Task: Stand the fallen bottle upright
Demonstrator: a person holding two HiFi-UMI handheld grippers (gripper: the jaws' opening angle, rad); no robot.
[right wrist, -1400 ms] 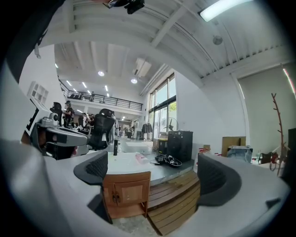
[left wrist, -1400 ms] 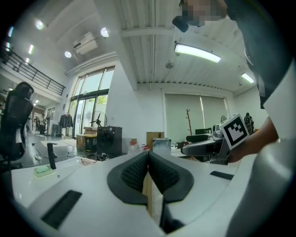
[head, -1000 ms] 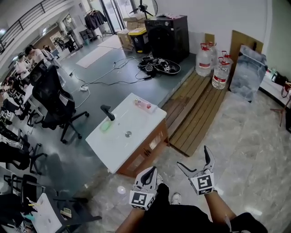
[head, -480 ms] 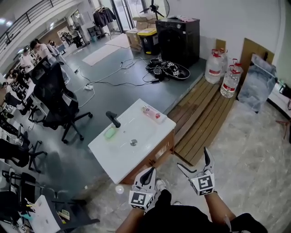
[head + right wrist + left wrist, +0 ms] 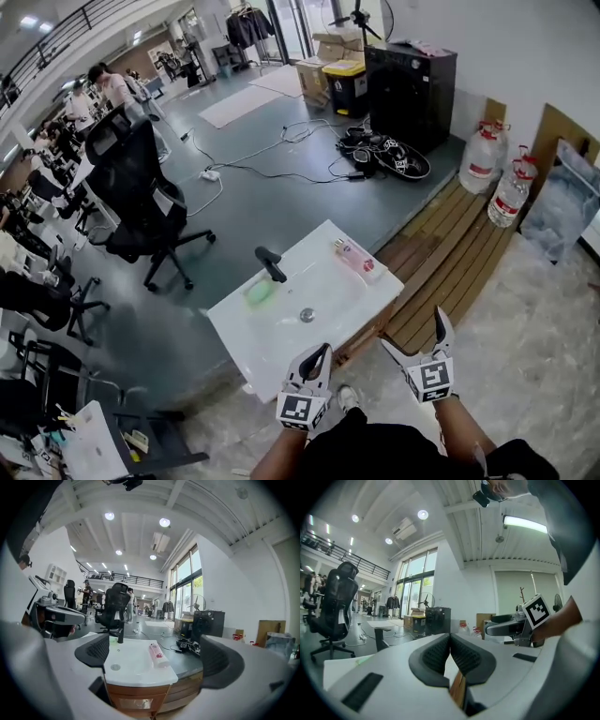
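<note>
A pink bottle point(image 5: 354, 255) lies on its side at the far right corner of the white sink top point(image 5: 281, 352); in the right gripper view the bottle point(image 5: 157, 654) lies flat beside the basin. My left gripper point(image 5: 321, 352) hangs over the sink top's near edge, jaws shut with nothing between them, and they also meet in the left gripper view point(image 5: 450, 641). My right gripper point(image 5: 412, 330) is open and empty, off the counter's near right corner and well short of the bottle. Its view looks between wide-apart jaws point(image 5: 157, 658) toward the bottle.
On the sink top are a black faucet point(image 5: 270, 263), a green soap bar point(image 5: 260, 291) and a drain point(image 5: 307, 315). Wooden planks point(image 5: 450, 239) and water jugs point(image 5: 483, 157) lie to the right. A black office chair point(image 5: 141, 192) stands at the left, cables point(image 5: 380, 155) beyond.
The sink cabinet has come nearer and shifted toward the right in the head view as I step closer. Both grippers keep the same posture: left shut, right open.
</note>
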